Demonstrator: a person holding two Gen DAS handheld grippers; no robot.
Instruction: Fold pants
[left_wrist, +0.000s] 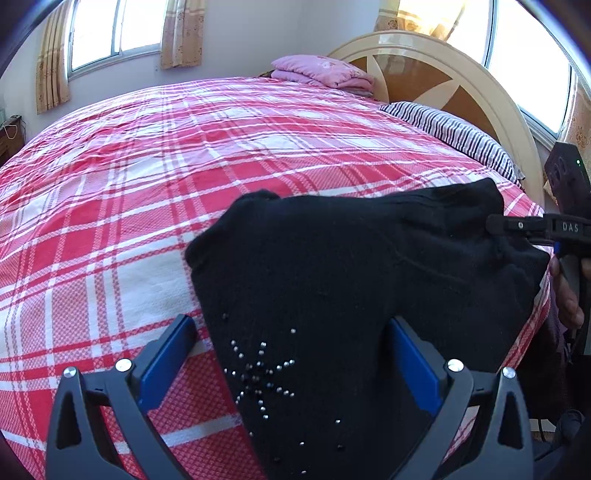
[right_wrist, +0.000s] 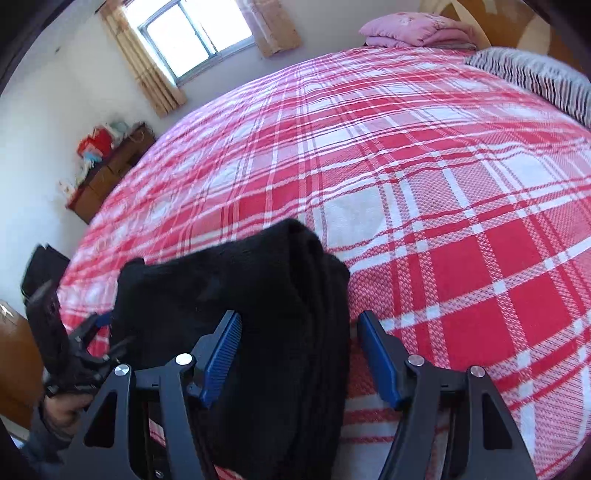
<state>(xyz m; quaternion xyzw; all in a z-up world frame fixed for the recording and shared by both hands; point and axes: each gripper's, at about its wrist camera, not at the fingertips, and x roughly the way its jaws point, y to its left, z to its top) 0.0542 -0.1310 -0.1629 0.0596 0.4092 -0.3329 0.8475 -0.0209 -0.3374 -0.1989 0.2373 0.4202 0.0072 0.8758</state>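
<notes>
The black pants (left_wrist: 332, 266) lie bunched on the red-and-white checked bedspread (left_wrist: 129, 192), at the near edge of the bed, filling the 6 o'clock part of the left wrist view. A star of small silver studs (left_wrist: 260, 373) shows on the cloth.

The left gripper (left_wrist: 291, 354) has its jaws wide, the blue pads standing on either side of the studded cloth without pressing it.

The right gripper (right_wrist: 295, 350) also has its jaws apart. A thick fold of the pants sits between them, against the left pad, while the right pad stands clear over the bedspread; nothing is clamped. In the left wrist view it comes in at 3 o'clock, its tip on the far end of the pants.

At 1 o'clock lie a folded pink blanket (left_wrist: 321, 72), a striped pillow (left_wrist: 454, 134) and the curved headboard (left_wrist: 443, 70).
</notes>
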